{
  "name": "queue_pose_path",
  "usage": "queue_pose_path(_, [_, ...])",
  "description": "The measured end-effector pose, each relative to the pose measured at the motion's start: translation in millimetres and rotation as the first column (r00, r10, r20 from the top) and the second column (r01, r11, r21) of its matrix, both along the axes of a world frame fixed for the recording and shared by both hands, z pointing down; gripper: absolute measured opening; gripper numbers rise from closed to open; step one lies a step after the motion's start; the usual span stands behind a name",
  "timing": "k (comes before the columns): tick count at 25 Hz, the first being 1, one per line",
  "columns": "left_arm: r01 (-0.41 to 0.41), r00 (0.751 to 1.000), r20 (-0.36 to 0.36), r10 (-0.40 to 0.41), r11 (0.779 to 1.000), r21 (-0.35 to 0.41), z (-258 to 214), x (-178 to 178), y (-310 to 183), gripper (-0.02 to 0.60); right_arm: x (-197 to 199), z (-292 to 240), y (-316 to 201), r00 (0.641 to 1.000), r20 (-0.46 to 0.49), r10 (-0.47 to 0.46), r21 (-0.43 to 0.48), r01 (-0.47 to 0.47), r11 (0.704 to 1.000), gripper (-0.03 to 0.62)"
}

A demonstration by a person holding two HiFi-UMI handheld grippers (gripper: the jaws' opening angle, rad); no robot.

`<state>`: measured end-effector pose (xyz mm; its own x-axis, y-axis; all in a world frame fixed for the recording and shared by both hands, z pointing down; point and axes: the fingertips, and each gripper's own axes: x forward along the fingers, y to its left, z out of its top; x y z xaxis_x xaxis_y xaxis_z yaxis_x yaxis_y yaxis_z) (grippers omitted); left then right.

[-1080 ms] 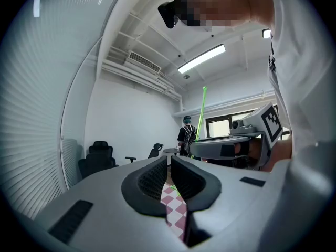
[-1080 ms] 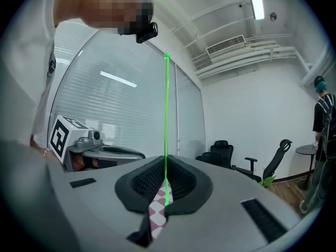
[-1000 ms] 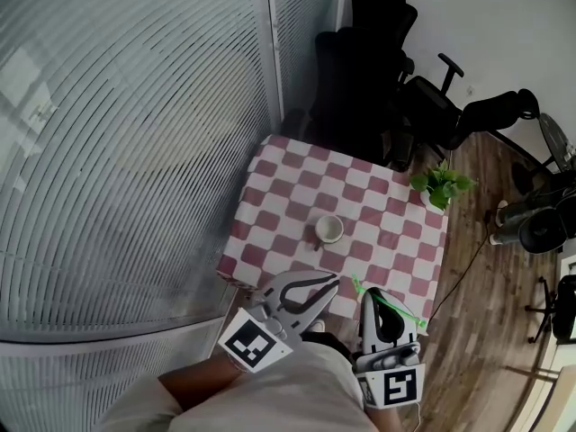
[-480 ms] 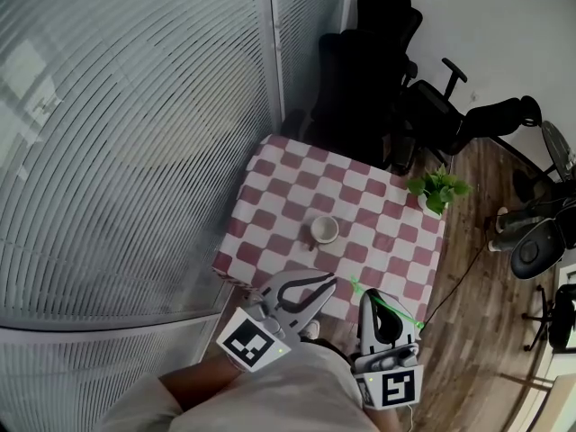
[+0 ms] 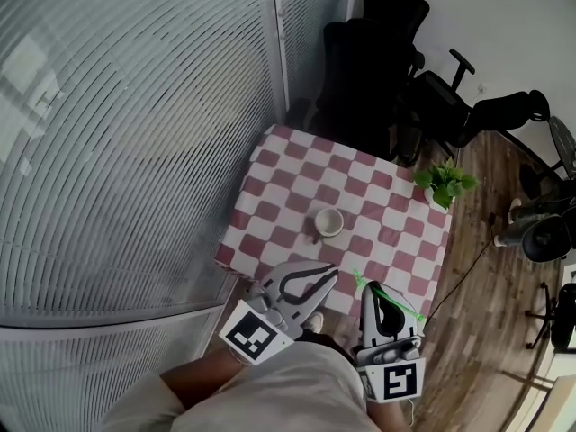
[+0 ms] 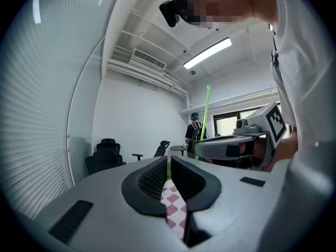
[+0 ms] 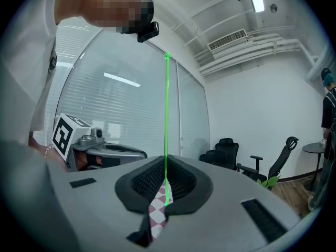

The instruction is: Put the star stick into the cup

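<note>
The right hand-held gripper is clenched on the star stick. The thin green rod passes between its black ribbed pads and rises roughly upright above them, with the small star at its top end. From the head view this right hand-held gripper hangs over the near edge of the surface, which is covered in a red-and-white checked cloth. The star stick shows there as a slanted green line crossing the jaw tips. It is off the surface and well apart from the cup.

Just to its left, the left hand-held gripper also hangs at the near edge. In its own view the left hand-held gripper has its jaws drawn together with only a narrow slit between them. Nothing is gripped there; only checked cloth shows through the slit.

The white cup stands upright near the middle of the surface, farther out than both jaw tips. A small green plant sits at the far right corner. Beyond the far edge stand several black office chairs. A glass wall with blinds runs along the left, and wooden floor lies to the right.
</note>
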<state>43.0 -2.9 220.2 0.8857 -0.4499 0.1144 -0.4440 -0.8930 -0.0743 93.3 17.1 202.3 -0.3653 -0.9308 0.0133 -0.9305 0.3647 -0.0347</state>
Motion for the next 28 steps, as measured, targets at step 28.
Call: queue_pose_path(28, [0.023,0.999,0.043,-0.020,0.998,-0.060,61,7,-56,0.048,2,58,-60,0.995,-0.044,-0.086,-0.030,0.085,0.996,0.034])
